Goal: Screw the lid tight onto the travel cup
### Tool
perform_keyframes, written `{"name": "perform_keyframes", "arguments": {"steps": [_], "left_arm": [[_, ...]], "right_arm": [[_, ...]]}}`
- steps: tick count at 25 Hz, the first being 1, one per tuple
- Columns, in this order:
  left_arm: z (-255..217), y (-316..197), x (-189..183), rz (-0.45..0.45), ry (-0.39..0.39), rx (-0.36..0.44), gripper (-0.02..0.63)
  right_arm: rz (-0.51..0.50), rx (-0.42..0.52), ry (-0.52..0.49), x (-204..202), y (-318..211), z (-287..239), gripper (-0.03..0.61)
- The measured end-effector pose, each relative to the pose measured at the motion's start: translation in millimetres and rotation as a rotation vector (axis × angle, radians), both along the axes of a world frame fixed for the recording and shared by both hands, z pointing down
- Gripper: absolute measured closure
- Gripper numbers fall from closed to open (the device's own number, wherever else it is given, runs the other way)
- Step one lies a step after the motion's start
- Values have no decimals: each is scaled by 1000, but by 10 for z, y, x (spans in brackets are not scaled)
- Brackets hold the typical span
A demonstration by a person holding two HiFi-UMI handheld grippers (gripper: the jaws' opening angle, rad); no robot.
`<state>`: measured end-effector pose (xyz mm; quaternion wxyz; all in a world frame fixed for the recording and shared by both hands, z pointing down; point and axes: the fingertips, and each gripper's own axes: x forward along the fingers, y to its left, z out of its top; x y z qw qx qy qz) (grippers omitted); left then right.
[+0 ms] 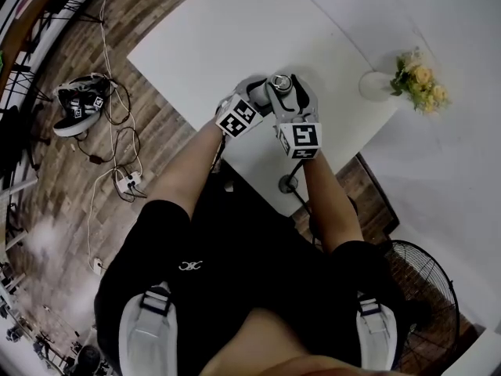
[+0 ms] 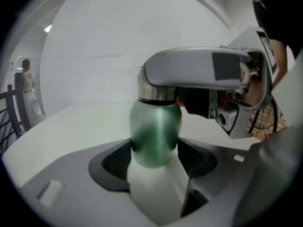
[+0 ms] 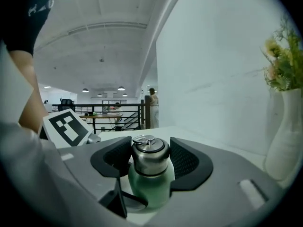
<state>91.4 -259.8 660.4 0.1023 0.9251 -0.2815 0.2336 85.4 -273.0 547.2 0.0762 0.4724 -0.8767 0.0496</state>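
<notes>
- Currently the cup (image 2: 155,131) stands upright over the white table (image 1: 235,30), near its middle; whether the base rests on the top I cannot tell.
- Left gripper (image 2: 156,157) is clenched on the green body, with 1 pad pressed to each side low down.
- Right gripper (image 3: 151,167) comes in from above and grasps the steel lid (image 3: 149,155), its 2 pads flanking it.
- Judged from this, the step in hand is the tightening turn, with the lid already seated on the neck.
- To do it well, the left grip should act only as an anchor, with no rolling of the wrist.
- Turn the right gripper about the cup's own upright axis, so the lid stays level and the thread does not cross.
- Press lightly down while turning.
- Smooth steel may slip under the pads, so squeeze firmly before twisting, and regrip instead of over-rotating the wrist.
</notes>
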Motion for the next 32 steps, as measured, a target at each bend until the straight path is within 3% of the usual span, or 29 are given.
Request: {"name": "perform_keyframes", "arguments": {"steps": [2, 4, 7, 14, 17, 20, 22, 25, 29, 32], "left_arm": [[7, 8, 18, 0, 1, -1, 255], [5, 10, 31, 2, 3, -1, 255], [9, 5, 19, 4, -1, -1, 255], [-1, 9, 13, 5, 1, 0, 255], [2, 11, 16, 4, -5, -6, 255], [19, 10, 9, 3, -16, -11, 255], [7, 8, 28, 7, -6, -3, 255], [-13, 8, 18, 11, 3, 6, 255], [-10, 13, 2, 2, -5, 2, 255], [0, 13, 2, -1, -7, -1, 256]], "right_arm": [[-104, -23, 33, -18, 47, -28, 321], [-267, -12, 143, -66, 117, -79, 319], [-545, -14, 370, -114, 150, -115, 313], [-1086, -138, 961, -170, 240, 62, 308], [-1224, -176, 1160, -171, 351, 199, 296], [-1257, -162, 1273, -167, 325, 328, 301], [-1256, -161, 1265, -170, 310, 362, 311], [-1214, -183, 1149, -205, 296, 331, 313], [-1075, -189, 896, -231, 248, 281, 314], [-896, -153, 643, -255, 166, 186, 313]]}}
